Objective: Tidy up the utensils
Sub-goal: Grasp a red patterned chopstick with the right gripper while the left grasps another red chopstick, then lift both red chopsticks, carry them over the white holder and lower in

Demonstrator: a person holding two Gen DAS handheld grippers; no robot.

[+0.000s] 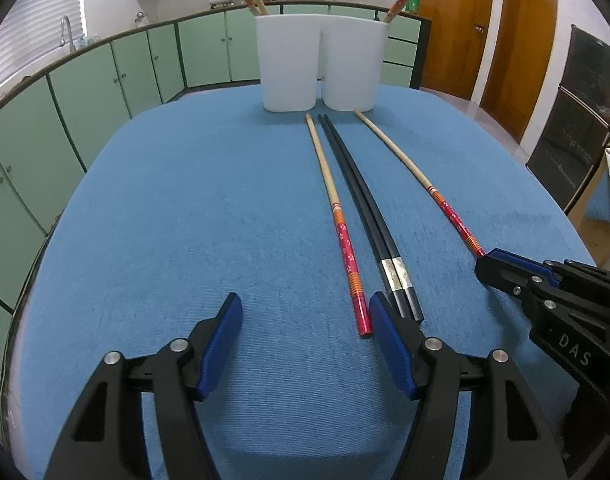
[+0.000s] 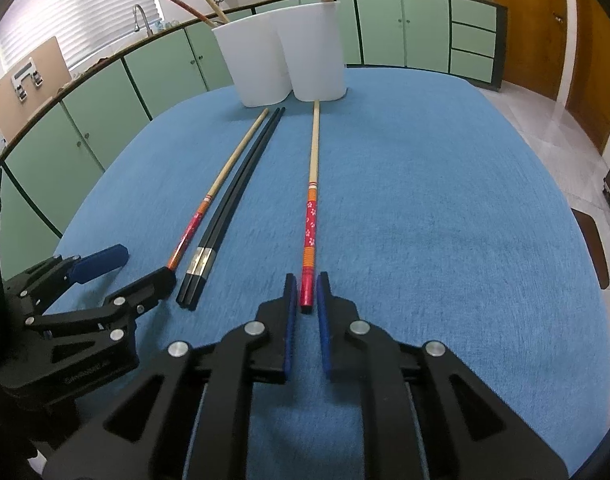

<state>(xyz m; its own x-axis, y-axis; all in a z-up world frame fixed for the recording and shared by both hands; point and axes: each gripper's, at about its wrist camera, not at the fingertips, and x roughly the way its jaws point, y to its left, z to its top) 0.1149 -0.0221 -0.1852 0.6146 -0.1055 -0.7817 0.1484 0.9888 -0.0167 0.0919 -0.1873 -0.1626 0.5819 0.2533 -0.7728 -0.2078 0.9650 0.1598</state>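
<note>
Left gripper sits low over the blue cloth with jaws wide and nothing between them. Just off its right finger lies a red chopstick, its butt end close by, tip aimed away at the cups. Next along, the black pair rests side by side, handles nearly touching that same finger; probably they are laid lengthwise so a jaw can close across the handle.

Further right, the right gripper is down at the end of the second red chopstick. Its jaws stand narrow, one on each side of the butt end, and a small gap shows on both sides, so this looks like no firm grip.

Straight ahead of both, well beyond the tips, stand two white cups touching each other, each already holding chopsticks, the likely home for the four on the cloth.
</note>
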